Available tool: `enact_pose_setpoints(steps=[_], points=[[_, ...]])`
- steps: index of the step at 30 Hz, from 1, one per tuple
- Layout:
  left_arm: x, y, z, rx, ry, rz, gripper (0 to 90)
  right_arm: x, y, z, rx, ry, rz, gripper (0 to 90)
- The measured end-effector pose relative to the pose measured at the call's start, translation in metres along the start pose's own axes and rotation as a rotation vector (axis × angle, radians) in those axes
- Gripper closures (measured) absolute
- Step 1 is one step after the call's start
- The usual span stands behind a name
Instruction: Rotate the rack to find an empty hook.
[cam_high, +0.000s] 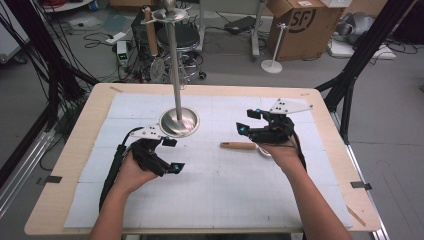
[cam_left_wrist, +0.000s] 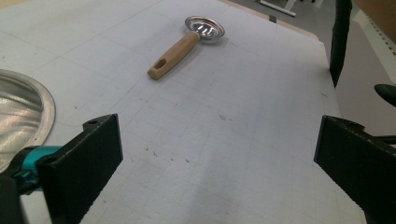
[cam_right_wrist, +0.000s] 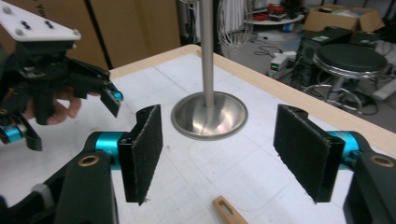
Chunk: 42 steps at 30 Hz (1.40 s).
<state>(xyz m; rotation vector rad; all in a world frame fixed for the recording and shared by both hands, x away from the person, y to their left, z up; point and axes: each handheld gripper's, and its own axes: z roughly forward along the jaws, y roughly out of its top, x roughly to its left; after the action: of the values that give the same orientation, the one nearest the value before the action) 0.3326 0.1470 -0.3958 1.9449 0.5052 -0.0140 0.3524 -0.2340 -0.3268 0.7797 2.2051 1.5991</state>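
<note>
The wooden-handled strainer (cam_left_wrist: 187, 46), with its round steel mesh bowl, is lying flat on the gridded white table (cam_high: 225, 200) beside the right hand-held gripper (cam_high: 250, 121). Both that and the left hand-held gripper (cam_high: 172, 155) are standing wide open, empty. The polished steel stand (cam_high: 178, 121) is resting between them.

Wooden table (cam_high: 75, 150) under white gridded mat (cam_high: 215, 190); steel stand (cam_high: 178, 121), wooden-handled strainer (cam_left_wrist: 187, 44).

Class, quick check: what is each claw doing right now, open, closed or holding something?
Left claw: open, holding nothing.
Right claw: open, holding nothing; the wooden-handled strainer lies on the table just below it.
</note>
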Motion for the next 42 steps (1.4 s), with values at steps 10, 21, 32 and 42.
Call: enact_pose_setpoints(steps=[10,21,32,42], points=[[0.000,0.000,0.000,-0.002,0.002,-0.002,1.6,0.002,-0.018,-0.010,-0.023,-0.036,0.009,27.4],[0.000,-0.001,0.000,0.000,0.001,0.000,1.6,0.005,-0.046,-0.014,-0.013,-0.011,0.025,24.0],[-0.002,-0.003,-0.002,-0.022,-0.009,0.004,1.6,0.009,-0.071,-0.017,0.013,0.027,0.055,20.0],[-0.005,-0.012,-0.012,-0.060,-0.002,-0.004,1.6,0.014,-0.088,-0.021,0.050,0.051,0.066,17.5]])
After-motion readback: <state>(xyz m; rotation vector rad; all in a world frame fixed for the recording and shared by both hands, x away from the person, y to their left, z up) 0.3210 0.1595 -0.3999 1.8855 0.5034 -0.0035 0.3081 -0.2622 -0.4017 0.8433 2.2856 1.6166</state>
